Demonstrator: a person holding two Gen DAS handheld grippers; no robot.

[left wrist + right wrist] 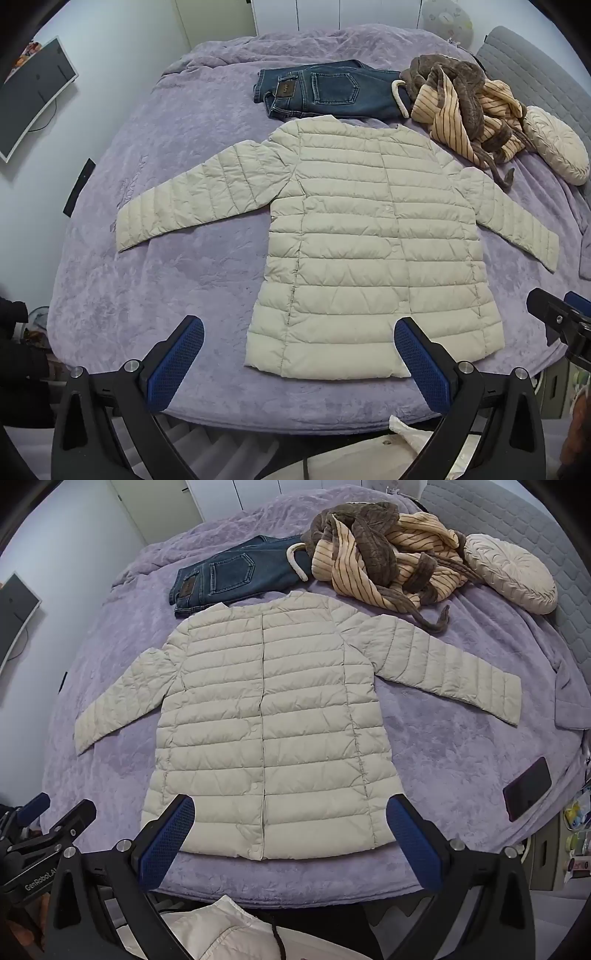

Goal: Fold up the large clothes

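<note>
In the left wrist view, a puffy cream quilted jacket [369,251] lies flat on a bed with a fuzzy purple blanket [184,280]. Both sleeves are spread out to the sides. The left claw [299,350] is wide open with nothing in it, and it hangs over the jacket's bottom hem. Folded blue jeans [325,94] lie just past the collar. A crumpled brown and tan striped robe [465,114] sits beside them, next to a round cream pillow [557,153].

In the right wrist view, the same jacket [266,716] lies flat with its snap front facing up. The right claw [290,830] is wide open and empty too, above the hem. A dark phone [526,788] rests on the blanket [443,746] to the right. The other claw shows at the bottom left edge.
</note>
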